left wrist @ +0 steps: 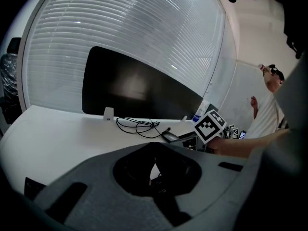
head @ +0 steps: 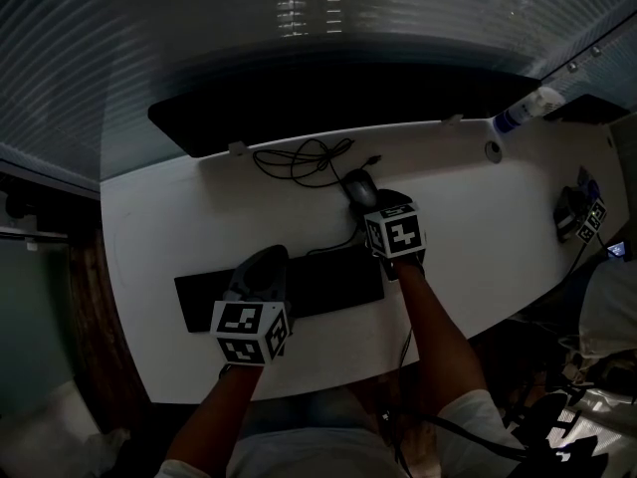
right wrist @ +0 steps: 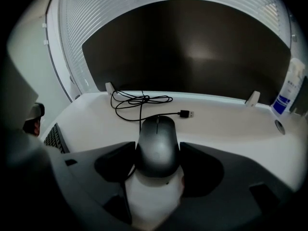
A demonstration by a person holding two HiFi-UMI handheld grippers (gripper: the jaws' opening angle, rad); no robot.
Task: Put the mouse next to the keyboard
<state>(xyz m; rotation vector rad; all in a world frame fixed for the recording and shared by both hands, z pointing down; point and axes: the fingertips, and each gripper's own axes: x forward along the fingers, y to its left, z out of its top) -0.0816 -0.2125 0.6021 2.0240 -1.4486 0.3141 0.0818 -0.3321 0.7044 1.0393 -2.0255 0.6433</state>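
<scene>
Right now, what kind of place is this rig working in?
Probably an office desk workstation: a white desk carrying a black keyboard and a wired mouse, a wide dark screen standing at its back edge, and what look like window blinds behind that.

The head view is dim and underexposed: the white curved tabletop (head: pixel 169 227) reads grey, and the flat black keyboard (head: pixel 333 282) is almost lost in shadow. Both gripper views are brighter, lit evenly through the ribbed translucent white wall panel (left wrist: pixel 144 37). A faint sheen lies on the wide black screen (right wrist: pixel 192 52) and on the matte black computer mouse (right wrist: pixel 157 143). Fisheye bending curves every edge, corners vignette to black, and near foregrounds are soft.
</scene>
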